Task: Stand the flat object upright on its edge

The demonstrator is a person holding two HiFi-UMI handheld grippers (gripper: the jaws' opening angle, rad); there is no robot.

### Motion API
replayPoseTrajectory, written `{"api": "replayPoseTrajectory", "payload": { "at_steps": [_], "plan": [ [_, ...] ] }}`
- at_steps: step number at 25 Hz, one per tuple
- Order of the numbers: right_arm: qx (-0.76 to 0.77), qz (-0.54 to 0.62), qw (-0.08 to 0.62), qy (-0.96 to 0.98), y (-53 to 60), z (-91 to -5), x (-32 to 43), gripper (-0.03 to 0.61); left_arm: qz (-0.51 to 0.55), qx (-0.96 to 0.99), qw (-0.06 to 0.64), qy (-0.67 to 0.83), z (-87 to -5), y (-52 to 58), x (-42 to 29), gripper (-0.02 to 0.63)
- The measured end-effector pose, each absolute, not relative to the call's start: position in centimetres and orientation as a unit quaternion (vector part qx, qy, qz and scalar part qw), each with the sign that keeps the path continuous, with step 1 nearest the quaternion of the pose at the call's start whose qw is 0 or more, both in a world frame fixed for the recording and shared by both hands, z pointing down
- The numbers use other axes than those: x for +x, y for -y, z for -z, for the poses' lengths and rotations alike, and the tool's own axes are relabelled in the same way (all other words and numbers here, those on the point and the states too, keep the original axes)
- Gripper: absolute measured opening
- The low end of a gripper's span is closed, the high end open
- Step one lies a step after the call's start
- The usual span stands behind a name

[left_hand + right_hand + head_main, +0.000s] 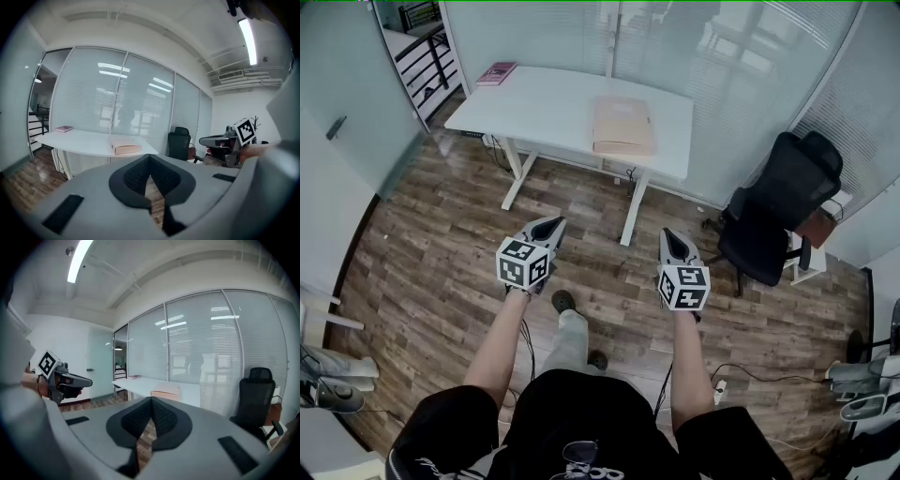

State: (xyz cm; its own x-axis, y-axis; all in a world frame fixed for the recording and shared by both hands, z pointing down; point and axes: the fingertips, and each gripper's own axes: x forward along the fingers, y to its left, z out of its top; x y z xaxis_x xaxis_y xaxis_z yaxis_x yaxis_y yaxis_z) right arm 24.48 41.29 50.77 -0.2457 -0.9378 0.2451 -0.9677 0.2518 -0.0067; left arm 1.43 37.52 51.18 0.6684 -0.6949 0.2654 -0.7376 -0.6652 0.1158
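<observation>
Much of the task's thing is hard to read. The flat tan box (622, 126) is small in the head view, and the right claw (151, 400) hides its lower edge in the right gripper view. I cannot tell whether it is one box or a stack.

It lies flat on its broad face on the right half of the white worktop (544, 108), close to the near edge and square with it. From above it looks nearly square, so its long axis cannot be told.

A pink book (497, 72) lies at the worktop's far left corner, and a black office chair (778, 211) stands to the right.

Both claws are well short of the worktop, over the wooden floor (441, 234). The left claw (551, 225) is clenched on nothing, and so is the right. The person's body is cut off at the bottom edge.
</observation>
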Motion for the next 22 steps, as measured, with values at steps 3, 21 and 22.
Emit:
{"api": "replayPoseTrajectory", "payload": {
  "at_steps": [3,21,22],
  "plan": [
    [0.609,-0.079,0.096,0.784,-41.7,-50.9,24.5,0.023,-0.104,0.909,0.109,0.389,-51.5,-37.9,1.6,0.02],
    [0.61,-0.093,0.094,0.781,-37.8,-51.8,25.5,0.023,-0.101,0.901,0.094,0.411,-51.0,-33.6,1.8,0.02],
    [0.61,-0.094,0.095,0.781,-37.5,-51.8,25.6,0.023,-0.102,0.901,0.095,0.411,-51.0,-33.2,2.0,0.02]
  ]
}}
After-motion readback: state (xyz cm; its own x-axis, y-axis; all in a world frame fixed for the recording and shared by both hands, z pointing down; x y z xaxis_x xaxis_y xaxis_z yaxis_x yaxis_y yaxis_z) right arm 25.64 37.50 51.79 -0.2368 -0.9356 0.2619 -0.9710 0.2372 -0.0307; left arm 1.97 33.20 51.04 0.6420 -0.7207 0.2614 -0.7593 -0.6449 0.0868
